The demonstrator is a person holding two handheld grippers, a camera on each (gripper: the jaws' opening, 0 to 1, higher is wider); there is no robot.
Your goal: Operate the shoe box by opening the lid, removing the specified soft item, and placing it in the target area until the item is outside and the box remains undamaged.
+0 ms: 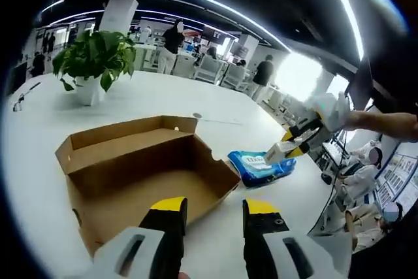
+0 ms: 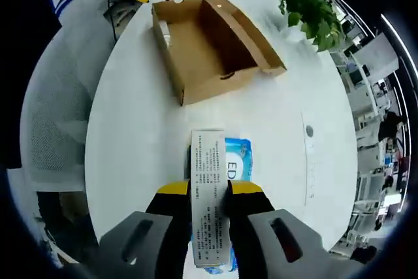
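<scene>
Pack (image 2: pixel 236 161) soft, light, lower centre | my right gripper (image 2: pixel 209 191) clamped its end | left gripper (image 1: pixel 212 206) apart by box (image 1: pixel 140 168).

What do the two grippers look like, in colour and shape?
The left gripper and the right gripper look alike: light grey bodies with a dark slot on each side, and two black jaws capped with yellow tips.

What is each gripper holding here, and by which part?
The right gripper is shut on the blue pack, clamped at its near end across the white label. The left gripper is open above the open box, holding nothing.
</scene>
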